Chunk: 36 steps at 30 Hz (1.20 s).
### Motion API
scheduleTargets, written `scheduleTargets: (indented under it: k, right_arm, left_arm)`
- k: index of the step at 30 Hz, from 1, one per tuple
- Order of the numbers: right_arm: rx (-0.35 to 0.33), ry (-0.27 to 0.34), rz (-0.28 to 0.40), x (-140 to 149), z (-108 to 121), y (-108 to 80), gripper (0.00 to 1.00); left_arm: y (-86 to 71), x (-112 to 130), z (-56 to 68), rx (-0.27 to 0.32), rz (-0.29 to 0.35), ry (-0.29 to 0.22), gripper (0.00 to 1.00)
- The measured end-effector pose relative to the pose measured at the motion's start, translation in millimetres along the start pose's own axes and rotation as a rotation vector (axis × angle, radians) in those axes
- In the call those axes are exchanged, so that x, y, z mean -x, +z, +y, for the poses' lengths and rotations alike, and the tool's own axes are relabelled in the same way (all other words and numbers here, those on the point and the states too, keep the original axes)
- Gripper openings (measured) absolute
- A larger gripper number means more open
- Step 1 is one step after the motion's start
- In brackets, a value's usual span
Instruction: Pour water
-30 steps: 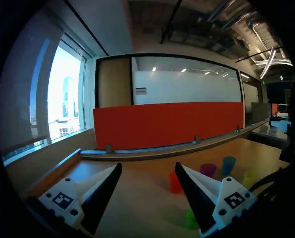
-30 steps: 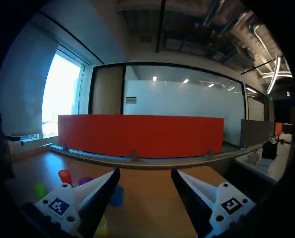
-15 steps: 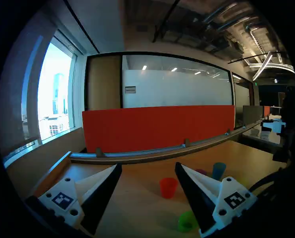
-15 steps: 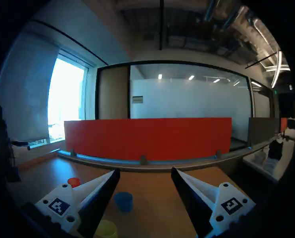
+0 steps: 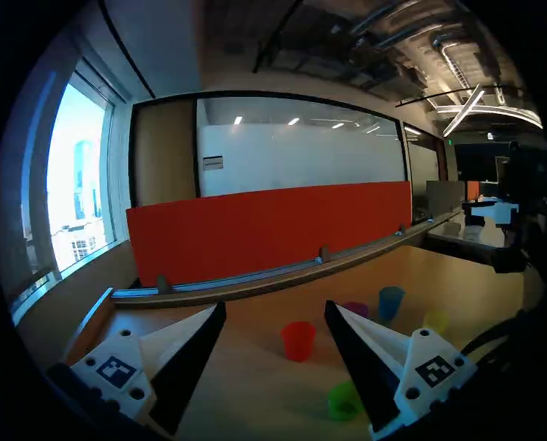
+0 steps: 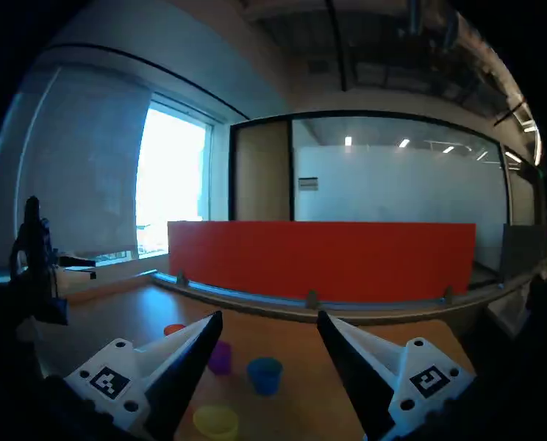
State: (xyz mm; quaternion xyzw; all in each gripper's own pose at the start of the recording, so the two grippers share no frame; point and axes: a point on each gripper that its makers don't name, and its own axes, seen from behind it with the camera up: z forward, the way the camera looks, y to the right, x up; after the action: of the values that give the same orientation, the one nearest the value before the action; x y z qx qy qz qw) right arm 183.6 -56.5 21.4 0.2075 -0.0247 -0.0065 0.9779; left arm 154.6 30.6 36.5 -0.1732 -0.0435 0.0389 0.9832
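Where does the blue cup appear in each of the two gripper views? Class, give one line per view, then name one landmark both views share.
Left gripper view: the blue cup stands right of centre on the table, between the purple cup and the yellow cup.
Right gripper view: the blue cup sits low at centre, right of the purple cup, beyond the yellow cup.
Shared landmark: the red partition along the table's far edge.

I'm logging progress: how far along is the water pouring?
Nothing looks done: the red cup, blue cup and yellow cup stand upright on the table, untouched. In hand: nothing; left gripper and right gripper hover with jaws open and empty. Left: pick a cup and pour.
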Motion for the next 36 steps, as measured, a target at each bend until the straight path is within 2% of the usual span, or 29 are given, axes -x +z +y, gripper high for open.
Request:
scheduleTargets:
  k: [6,14,21,29,36]
  right_arm:
    - [-0.080,-0.038,-0.025,-3,-15,4.4,1.00]
    - [-0.115,-0.078,-0.063,2,-21,12.0,1.00]
    - [-0.157,-0.086,-0.123,14,-24,18.1,1.00]
    - [-0.193,-0.110,-0.193,26,-19,27.0,1.00]
    - [-0.222,-0.128,-0.248,40,-18,37.0,1.00]
  left_arm:
    - [-1.1,-8,15.8,0.085,0.013,-0.031,1.00]
    - [-2.6,-6,29.3,0.165,-0.001,-0.045,1.00]
    - [-1.1,8,35.3,0.215,-0.059,-0.028,1.00]
    - [2.7,24,44.8,0.287,-0.125,-0.032,1.00]
    - [8.0,44,46.4,0.320,-0.179,-0.002,1.00]
